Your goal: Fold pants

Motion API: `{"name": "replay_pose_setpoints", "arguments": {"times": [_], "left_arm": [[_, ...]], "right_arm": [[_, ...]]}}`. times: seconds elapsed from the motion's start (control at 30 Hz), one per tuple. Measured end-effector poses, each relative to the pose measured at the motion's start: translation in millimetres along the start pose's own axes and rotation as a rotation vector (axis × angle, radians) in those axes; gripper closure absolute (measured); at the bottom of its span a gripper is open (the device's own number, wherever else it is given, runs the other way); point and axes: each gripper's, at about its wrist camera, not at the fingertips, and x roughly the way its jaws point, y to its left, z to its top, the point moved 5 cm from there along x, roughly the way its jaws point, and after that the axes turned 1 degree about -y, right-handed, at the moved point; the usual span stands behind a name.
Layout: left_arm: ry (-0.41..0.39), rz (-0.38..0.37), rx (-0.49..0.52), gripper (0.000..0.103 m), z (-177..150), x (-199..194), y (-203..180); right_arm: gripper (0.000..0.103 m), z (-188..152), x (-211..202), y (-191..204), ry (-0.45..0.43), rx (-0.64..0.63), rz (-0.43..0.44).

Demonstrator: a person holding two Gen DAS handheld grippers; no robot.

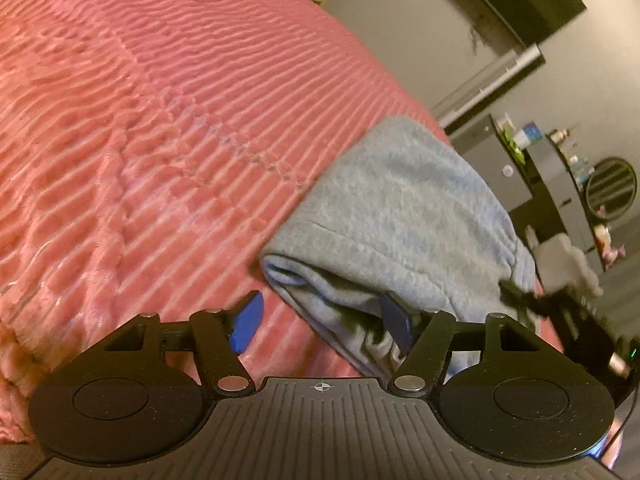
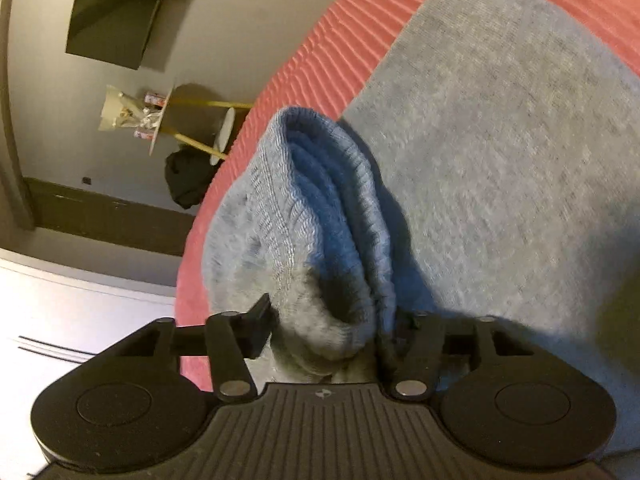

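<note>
You had the soft grey fleece pants [image 2: 500, 168] lying folded at the edge of the ribbed pink blanket [image 1: 140, 120], your right gripper [image 2: 326, 320] clamped around their bunched cuffs to carry the fold, your left gripper [image 1: 324, 320] spread open, straddling their corner.

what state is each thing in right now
grey sweatpants: folded into a bundle, lying on the bed
ribbed cuff: bunched between the right gripper fingers
left gripper: open, at the bundle's near edge
pink ribbed blanket: spread over the bed
</note>
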Motion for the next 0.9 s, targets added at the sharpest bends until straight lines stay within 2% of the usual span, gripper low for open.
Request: {"name": "replay_pose_setpoints", "arguments": {"times": [0.1, 0.13, 0.2, 0.27, 0.37, 0.43, 0.5, 0.53, 0.63, 0.7, 0.9], "left_arm": [[0.002, 0.028, 0.046, 0.027, -3, -1, -7], [0.005, 0.032, 0.059, 0.027, -4, -1, -8], [0.011, 0.046, 0.079, 0.027, -6, 0, -11], [0.024, 0.071, 0.100, 0.027, -7, 3, -13], [0.035, 0.115, 0.124, 0.028, -8, 7, -16], [0.020, 0.147, 0.092, 0.031, -7, 8, -12], [0.010, 0.135, 0.055, 0.032, -4, 10, -7], [0.005, 0.125, 0.050, 0.034, -3, 10, -7], [-0.011, 0.077, 0.067, 0.053, -3, 10, -11], [-0.024, 0.005, 0.080, 0.081, -3, 7, -16], [-0.049, -0.089, 0.034, 0.084, -2, -1, -11]], "right_arm": [[0.044, -5, 6, 25, -0.010, -0.059, -0.073], [0.057, -8, 5, 39, -0.015, -0.105, -0.095], [0.060, -14, -5, 66, -0.035, -0.175, -0.092], [0.061, -16, -17, 95, -0.059, -0.215, -0.045], [0.062, -18, -41, 136, -0.087, -0.248, 0.068], [0.062, -20, -61, 155, -0.116, -0.263, 0.144], [0.062, -21, -81, 162, -0.142, -0.258, 0.185], [0.062, -19, -90, 161, -0.152, -0.249, 0.199], [0.062, -14, -122, 140, -0.187, -0.227, 0.200], [0.062, -9, -135, 126, -0.212, -0.224, 0.167], [0.062, 3, -149, 62, -0.248, -0.207, 0.035]]}}
